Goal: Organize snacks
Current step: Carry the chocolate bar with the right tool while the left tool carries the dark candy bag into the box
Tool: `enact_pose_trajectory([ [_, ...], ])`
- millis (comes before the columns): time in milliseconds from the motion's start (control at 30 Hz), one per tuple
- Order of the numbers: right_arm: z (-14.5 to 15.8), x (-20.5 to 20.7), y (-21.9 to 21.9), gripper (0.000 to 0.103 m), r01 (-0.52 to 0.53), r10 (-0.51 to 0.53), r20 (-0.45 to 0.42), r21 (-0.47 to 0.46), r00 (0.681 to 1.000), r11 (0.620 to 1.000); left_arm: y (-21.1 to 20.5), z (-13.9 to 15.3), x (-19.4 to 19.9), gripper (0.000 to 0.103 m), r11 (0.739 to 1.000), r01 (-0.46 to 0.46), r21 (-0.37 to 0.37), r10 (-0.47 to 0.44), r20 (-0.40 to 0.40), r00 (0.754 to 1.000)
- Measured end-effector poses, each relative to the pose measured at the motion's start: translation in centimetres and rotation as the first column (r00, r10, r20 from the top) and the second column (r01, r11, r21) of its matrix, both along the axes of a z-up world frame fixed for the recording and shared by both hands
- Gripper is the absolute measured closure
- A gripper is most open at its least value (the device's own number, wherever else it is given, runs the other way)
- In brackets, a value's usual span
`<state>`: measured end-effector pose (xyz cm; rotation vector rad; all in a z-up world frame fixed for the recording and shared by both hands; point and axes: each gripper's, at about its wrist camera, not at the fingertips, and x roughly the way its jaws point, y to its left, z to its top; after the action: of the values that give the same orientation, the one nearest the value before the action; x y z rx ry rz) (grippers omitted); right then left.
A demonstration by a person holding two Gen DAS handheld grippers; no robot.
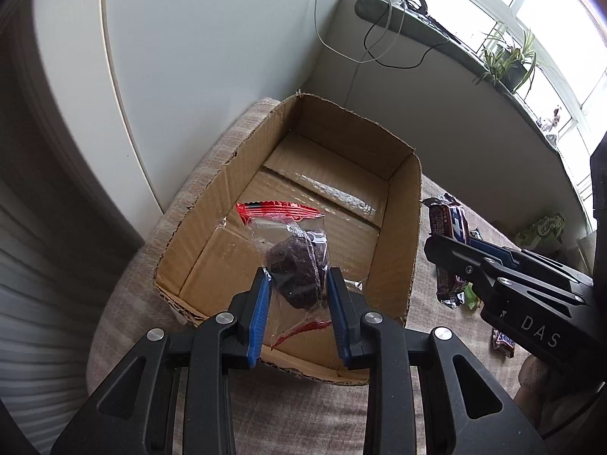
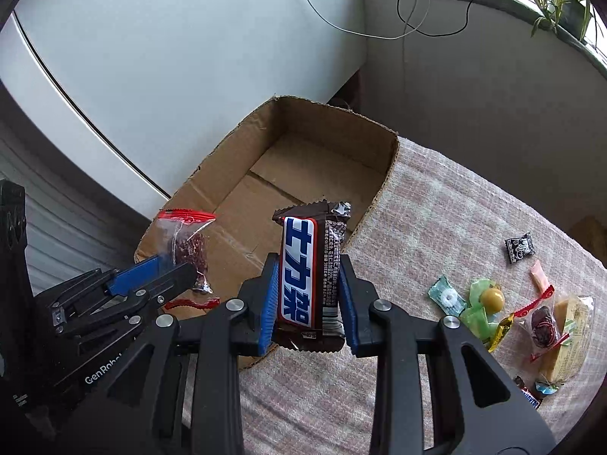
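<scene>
The left gripper (image 1: 297, 280) pinches a clear packet with red crimped ends (image 1: 292, 261), a dark lump of snack inside it, and holds it in the air over the near end of an open cardboard box (image 1: 408, 227). The box stands at the far left corner of the worktop (image 2: 436, 227), which is covered with a pale woven cloth, close to a white wall; nothing can be seen lying on its taped bottom.

The right gripper (image 2: 309, 299) is clamped on a brown chocolate bar with a blue-and-white label (image 2: 307, 269), held upright just beside the box's right wall, above the cloth. The two grippers are near each other, the left over the box and the right outside it.

Toward the right edge of the worktop lies a loose cluster of other snacks (image 2: 504, 314): green and yellow sweets, a second red-ended packet, a pale wrapped wedge. A small black sweet (image 2: 519, 248) lies apart from them, farther back.
</scene>
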<state>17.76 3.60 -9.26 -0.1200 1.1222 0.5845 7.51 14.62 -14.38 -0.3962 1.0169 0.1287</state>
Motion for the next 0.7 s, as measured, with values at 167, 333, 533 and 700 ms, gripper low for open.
enact_pose_trajectory([
  [167, -0.5, 0.3, 1.4, 0.073, -0.031, 0.031, -0.015, 0.002, 0.999, 1.000, 0.7, -0.3, 0.2, 0.075, 1.000, -0.016, -0.004, 0.016, -0.010, 1.000],
  [333, -0.7, 0.3, 1.8, 0.054, -0.042, 0.042, -0.012, -0.001, 0.999, 0.999, 1.0, -0.5, 0.7, 0.073, 1.000, -0.016, 0.002, 0.016, -0.032, 0.999],
  [533, -0.3, 0.4, 1.2, 0.043, -0.020, 0.020, 0.000, 0.011, 1.000, 1.000, 1.2, -0.3, 0.3, 0.072, 1.000, -0.020, 0.011, 0.020, -0.021, 1.000],
  [700, -0.2, 0.3, -0.3, 0.043, 0.011, -0.011, -0.007, 0.022, 1.000, 1.000, 1.0, 0.1, 0.0, 0.072, 1.000, -0.021, 0.017, 0.022, -0.010, 1.000],
])
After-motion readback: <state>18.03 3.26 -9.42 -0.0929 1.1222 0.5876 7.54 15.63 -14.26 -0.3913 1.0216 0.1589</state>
